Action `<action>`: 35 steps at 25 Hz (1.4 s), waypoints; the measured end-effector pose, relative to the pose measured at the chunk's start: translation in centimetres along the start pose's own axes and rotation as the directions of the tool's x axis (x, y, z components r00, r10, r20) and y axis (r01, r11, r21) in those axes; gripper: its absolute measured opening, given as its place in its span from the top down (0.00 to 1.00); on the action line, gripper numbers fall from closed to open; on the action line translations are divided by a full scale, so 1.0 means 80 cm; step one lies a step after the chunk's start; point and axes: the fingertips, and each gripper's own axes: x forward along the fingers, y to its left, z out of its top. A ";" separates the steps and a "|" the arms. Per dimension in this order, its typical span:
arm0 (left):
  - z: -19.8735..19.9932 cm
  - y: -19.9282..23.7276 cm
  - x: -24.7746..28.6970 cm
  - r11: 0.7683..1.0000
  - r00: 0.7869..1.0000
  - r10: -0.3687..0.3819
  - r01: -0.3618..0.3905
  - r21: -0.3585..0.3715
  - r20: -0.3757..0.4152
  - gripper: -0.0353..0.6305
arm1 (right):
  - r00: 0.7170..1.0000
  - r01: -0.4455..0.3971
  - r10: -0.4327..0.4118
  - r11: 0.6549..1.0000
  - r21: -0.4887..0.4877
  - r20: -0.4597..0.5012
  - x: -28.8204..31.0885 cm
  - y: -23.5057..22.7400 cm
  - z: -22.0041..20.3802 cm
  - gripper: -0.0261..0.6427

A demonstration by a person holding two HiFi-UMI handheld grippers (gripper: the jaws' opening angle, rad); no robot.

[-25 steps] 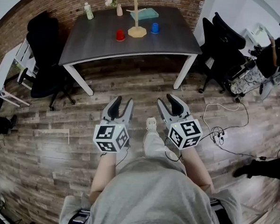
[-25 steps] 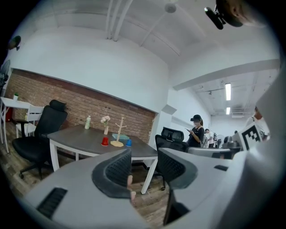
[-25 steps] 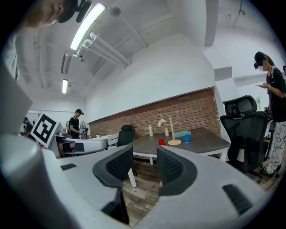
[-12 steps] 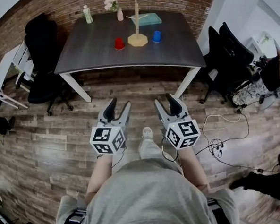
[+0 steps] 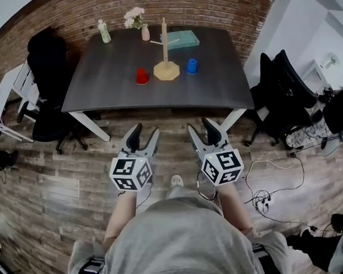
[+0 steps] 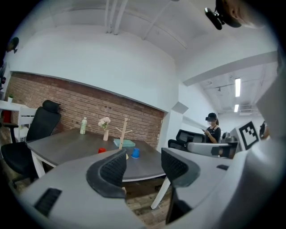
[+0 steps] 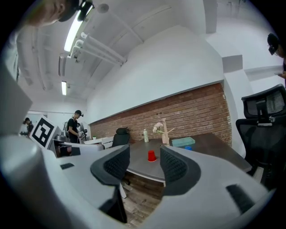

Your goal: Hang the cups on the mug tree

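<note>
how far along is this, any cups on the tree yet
Done: nothing hangs on the mug tree. The red cup and blue cup stand on the table either side of its base. In hand: nothing; the left gripper and right gripper are open and empty, jaws just opened wider, over the floor short of the table. Left: pick and hang both cups.

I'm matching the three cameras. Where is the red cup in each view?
Head view: red cup upper centre on the table, left of the mug tree.
Left gripper view: red cup lower centre-left, below-left of the mug tree.
Right gripper view: red cup centre, below-left of the mug tree.
Shared landmark: mug tree.
</note>
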 end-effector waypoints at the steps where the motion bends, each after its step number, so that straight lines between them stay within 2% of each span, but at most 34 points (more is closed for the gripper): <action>1: 0.003 0.002 0.013 1.000 1.000 0.001 -0.001 -0.001 0.000 0.61 | 1.000 -0.007 0.007 1.000 -0.002 -0.003 0.011 -0.008 0.003 0.65; 10: 0.016 0.045 0.105 0.998 0.998 0.060 -0.060 -0.036 0.006 0.59 | 0.998 -0.062 0.061 0.998 -0.009 -0.034 0.102 -0.063 0.012 0.66; 18: 0.016 0.071 0.158 0.991 0.991 0.130 -0.130 -0.039 -0.012 0.59 | 0.996 -0.074 0.073 0.997 -0.013 -0.049 0.147 -0.109 0.008 0.66; 29: -0.007 0.122 0.194 0.979 0.979 0.193 -0.197 -0.059 -0.068 0.59 | 0.992 -0.097 0.097 0.995 0.001 -0.075 0.196 -0.123 -0.007 0.68; 35: -0.014 0.154 0.237 0.977 0.976 0.201 -0.205 -0.049 -0.079 0.59 | 0.992 -0.085 0.085 0.996 0.001 -0.092 0.233 -0.144 -0.013 0.69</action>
